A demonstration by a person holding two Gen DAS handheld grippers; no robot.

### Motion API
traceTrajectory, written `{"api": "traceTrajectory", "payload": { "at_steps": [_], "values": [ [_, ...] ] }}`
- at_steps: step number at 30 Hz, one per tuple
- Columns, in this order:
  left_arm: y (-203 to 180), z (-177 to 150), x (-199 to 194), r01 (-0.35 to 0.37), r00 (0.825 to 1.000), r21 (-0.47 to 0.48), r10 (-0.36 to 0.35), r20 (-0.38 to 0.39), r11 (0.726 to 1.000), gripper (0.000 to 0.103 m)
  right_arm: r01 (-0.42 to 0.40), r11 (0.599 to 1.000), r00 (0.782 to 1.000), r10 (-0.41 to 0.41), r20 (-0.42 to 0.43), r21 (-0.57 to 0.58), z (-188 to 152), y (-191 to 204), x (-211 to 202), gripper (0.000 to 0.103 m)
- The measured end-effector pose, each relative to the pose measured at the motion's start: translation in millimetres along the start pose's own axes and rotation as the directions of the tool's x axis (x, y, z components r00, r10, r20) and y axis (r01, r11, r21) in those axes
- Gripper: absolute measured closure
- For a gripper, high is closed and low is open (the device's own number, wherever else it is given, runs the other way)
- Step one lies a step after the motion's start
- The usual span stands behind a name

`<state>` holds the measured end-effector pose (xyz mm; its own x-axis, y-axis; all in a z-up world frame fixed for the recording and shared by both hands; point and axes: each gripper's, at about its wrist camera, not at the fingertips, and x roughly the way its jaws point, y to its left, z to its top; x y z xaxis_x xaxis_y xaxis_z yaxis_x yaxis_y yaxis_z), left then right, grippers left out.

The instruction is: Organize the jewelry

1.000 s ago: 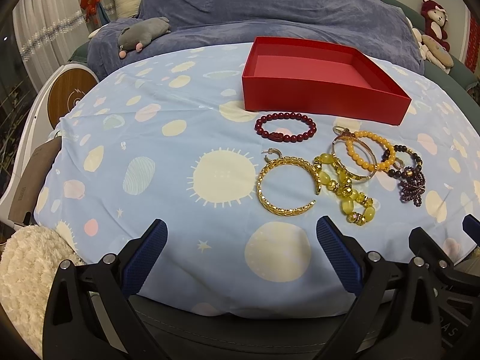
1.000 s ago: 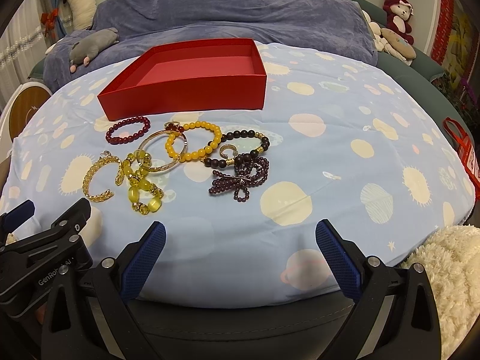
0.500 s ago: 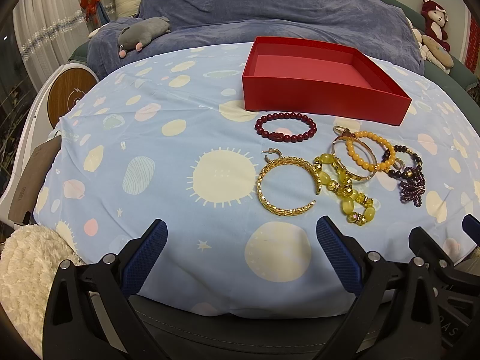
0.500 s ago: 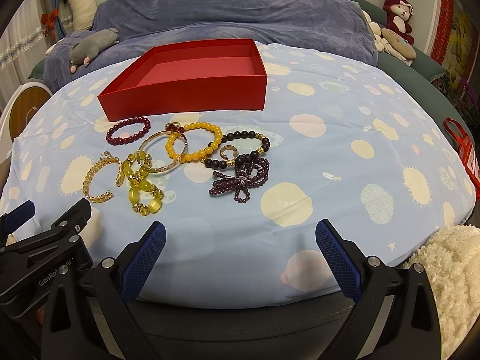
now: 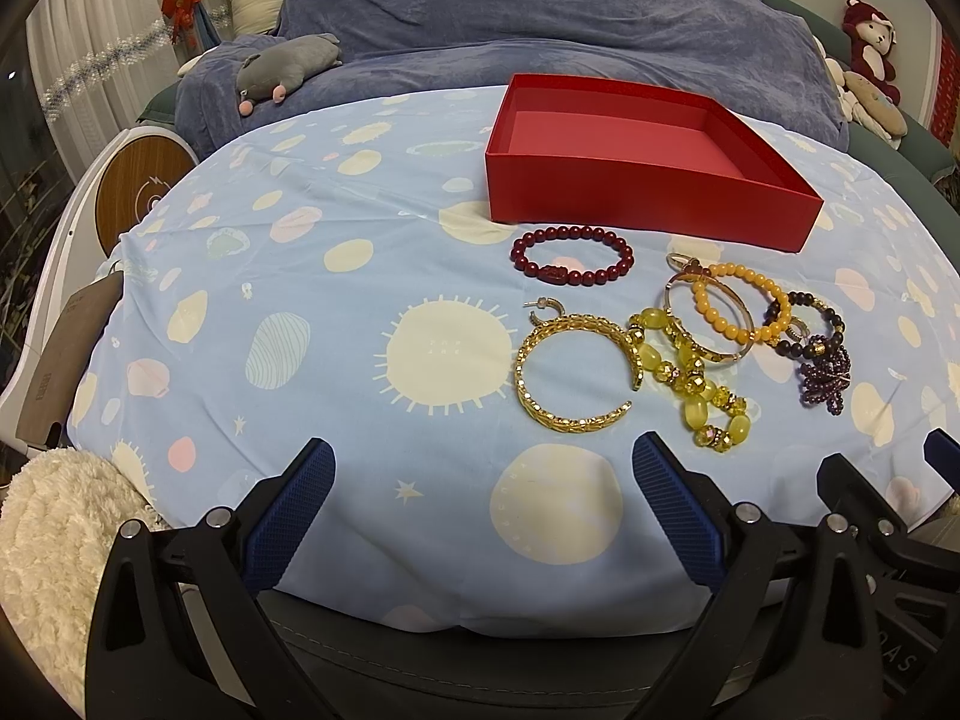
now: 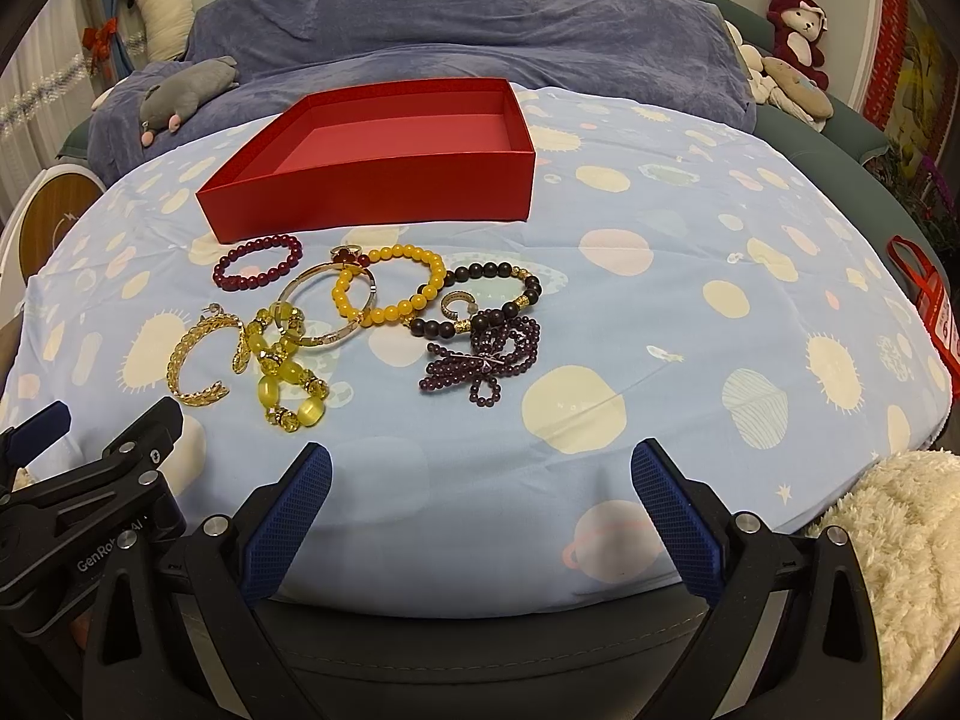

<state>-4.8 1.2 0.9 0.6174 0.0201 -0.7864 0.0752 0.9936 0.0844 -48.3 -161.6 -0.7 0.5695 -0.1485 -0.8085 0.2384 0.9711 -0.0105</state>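
An empty red box (image 5: 645, 192) (image 6: 384, 192) stands on the blue patterned cloth. In front of it lie a dark red bead bracelet (image 5: 570, 255) (image 6: 258, 261), a gold open bangle (image 5: 570, 372) (image 6: 198, 354), a yellow glass bead bracelet (image 5: 696, 378) (image 6: 285, 372), an orange bead bracelet (image 5: 741, 306) (image 6: 390, 291), a thin gold bangle (image 6: 327, 306), a black bead bracelet (image 6: 480, 300) and purple beads (image 5: 828, 375) (image 6: 486, 363). My left gripper (image 5: 480, 504) and right gripper (image 6: 480, 504) are open and empty, held at the table's near edge, short of the jewelry.
The round table's cloth (image 5: 300, 312) drops off at the near edge. A blue blanket with a grey plush toy (image 5: 282, 66) lies behind. A fluffy white cushion (image 6: 900, 570) sits at the lower right, another (image 5: 54, 552) at the lower left.
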Motion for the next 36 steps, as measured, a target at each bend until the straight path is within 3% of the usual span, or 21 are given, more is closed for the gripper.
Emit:
{"api": "traceTrajectory", "payload": {
  "at_steps": [18,27,36],
  "values": [
    [5,5,0,0.007,1.0,-0.013,-0.007,0.0,1.0,0.008,-0.026,1.0,1.0,0.027,0.013,-0.015,8,1,-3,0.007],
    [18,22,19,0.054,0.996,-0.077,-0.06,-0.067,0.996,0.008,-0.039,0.999,0.999,0.04,0.031,-0.025,13,1,-4,0.007],
    [3,35,37,0.072,0.992,-0.052,-0.077,-0.099,0.996,0.008,-0.043,0.999,0.999,0.043,0.013,0.004,16,-5,3,0.007]
  ]
}}
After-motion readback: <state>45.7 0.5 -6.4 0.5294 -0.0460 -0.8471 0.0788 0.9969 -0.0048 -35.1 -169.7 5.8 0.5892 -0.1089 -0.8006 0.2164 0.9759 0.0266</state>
